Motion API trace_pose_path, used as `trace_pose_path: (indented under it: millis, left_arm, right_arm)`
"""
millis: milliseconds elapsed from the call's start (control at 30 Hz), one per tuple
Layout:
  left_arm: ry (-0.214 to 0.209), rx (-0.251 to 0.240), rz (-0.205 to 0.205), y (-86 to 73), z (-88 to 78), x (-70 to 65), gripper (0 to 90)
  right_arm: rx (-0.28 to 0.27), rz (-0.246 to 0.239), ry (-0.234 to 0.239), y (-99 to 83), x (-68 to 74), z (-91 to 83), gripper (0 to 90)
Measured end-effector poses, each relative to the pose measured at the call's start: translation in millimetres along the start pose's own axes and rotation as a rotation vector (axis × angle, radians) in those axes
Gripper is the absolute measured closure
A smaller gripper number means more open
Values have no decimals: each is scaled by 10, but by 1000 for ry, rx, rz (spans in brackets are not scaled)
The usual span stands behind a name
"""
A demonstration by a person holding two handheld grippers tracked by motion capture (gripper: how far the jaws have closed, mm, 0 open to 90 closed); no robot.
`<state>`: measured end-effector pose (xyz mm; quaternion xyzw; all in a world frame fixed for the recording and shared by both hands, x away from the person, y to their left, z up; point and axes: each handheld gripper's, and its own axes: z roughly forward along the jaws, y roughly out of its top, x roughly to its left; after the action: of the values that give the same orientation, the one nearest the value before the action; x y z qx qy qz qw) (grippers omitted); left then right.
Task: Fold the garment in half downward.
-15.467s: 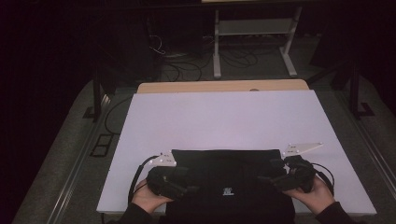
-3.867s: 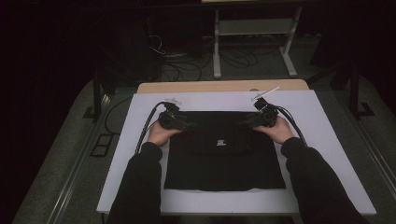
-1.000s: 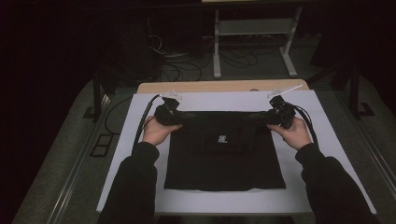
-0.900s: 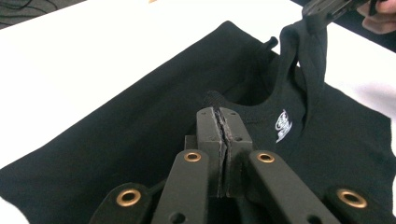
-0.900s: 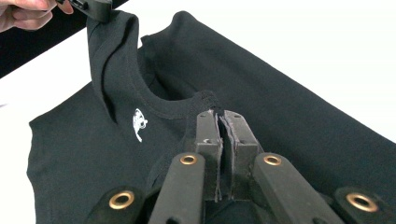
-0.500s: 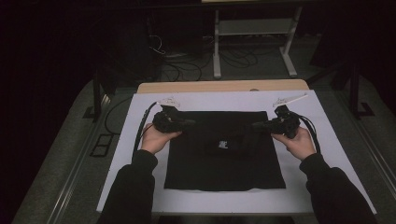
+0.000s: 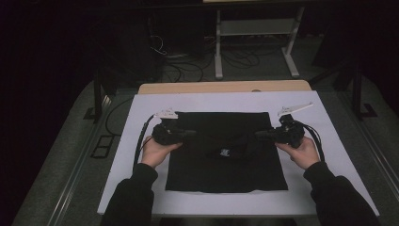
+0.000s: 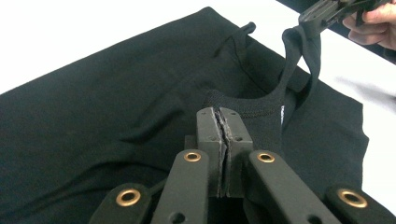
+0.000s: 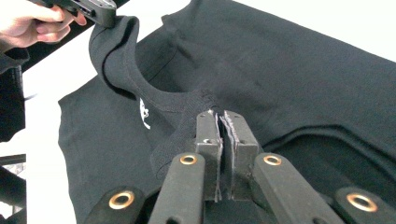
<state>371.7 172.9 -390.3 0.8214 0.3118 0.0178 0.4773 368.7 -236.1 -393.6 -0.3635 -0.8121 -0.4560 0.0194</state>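
A black T-shirt (image 7: 226,165) lies flat on the white table (image 7: 226,101), a small white label (image 7: 225,151) near its middle. My left gripper (image 7: 192,133) comes in from the shirt's left and is shut on a ribbed fold of the cloth (image 8: 243,105). From the right, my right gripper (image 7: 259,134) is shut on the same ribbed band (image 9: 187,116). The two point at each other across the shirt's upper part, just above the cloth. The left gripper view has the right gripper (image 8: 310,16) lifting a strip of fabric; the right gripper view has the left gripper (image 9: 109,16) doing likewise.
A wooden board (image 7: 226,87) edges the table's far side. Beyond it, cables (image 7: 188,61) and a white stand's legs (image 7: 254,52) sit on the dark floor. Bare white table borders the shirt on all sides.
Both hands have come toward the person and slightly down, drawing the gripped neck band with them over the shirt's body. Both grippers have stayed shut on the cloth.
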Motion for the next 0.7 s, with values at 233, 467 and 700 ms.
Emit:
trace_pose_path:
  millis: [233,467,700]
  left_arm:
    - [-15,-9,-10,-123,-31,-25,870]
    - [-34,-35,-18,-176,-99,-79,871]
    - [-57,-40,-34,-289,-172,-150,871]
  right_arm:
    - [9,5,21,-79,61,-3,841]
    - [8,17,45,-161,117,-13,841]
    - [16,28,60,-248,170,-28,841]
